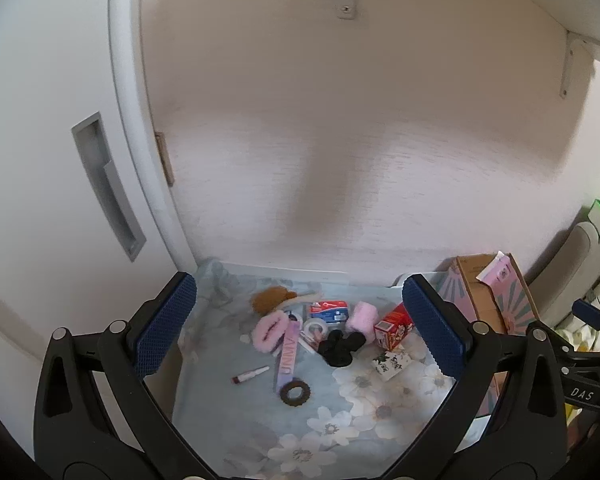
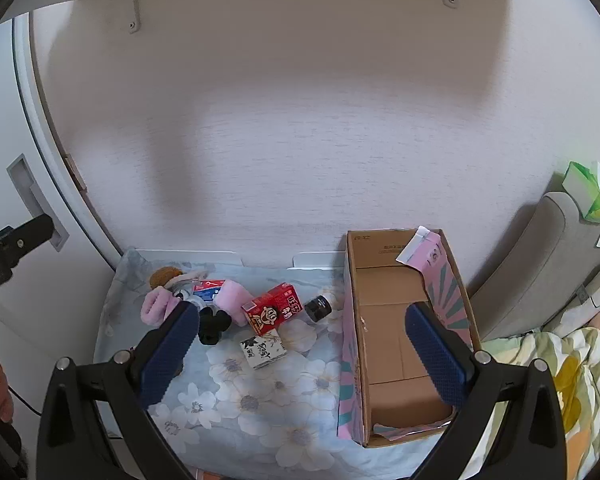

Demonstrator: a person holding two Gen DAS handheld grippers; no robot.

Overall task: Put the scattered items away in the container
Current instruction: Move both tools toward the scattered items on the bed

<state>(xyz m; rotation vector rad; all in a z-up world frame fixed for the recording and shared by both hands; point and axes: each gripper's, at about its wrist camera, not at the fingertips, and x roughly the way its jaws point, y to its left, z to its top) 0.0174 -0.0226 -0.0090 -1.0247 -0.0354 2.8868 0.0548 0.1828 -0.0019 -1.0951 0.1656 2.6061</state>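
Both hand-held grippers, left (image 1: 300, 332) and right (image 2: 302, 352), hover with jaws wide apart and empty above scattered items on the floral surface (image 2: 284, 436); only the right view shows inside the bare cardboard box (image 2: 396, 344), only the left a brown ring (image 1: 296, 391).

A white sliding door (image 1: 60, 160), pale wall (image 2: 300, 140), and perhaps a grey cushion (image 2: 540, 264).

items (image 2: 272, 312) on cloth (image 2: 300, 400) | box (image 2: 396, 400) right of them | wall (image 2: 300, 160) behind | box apparently empty
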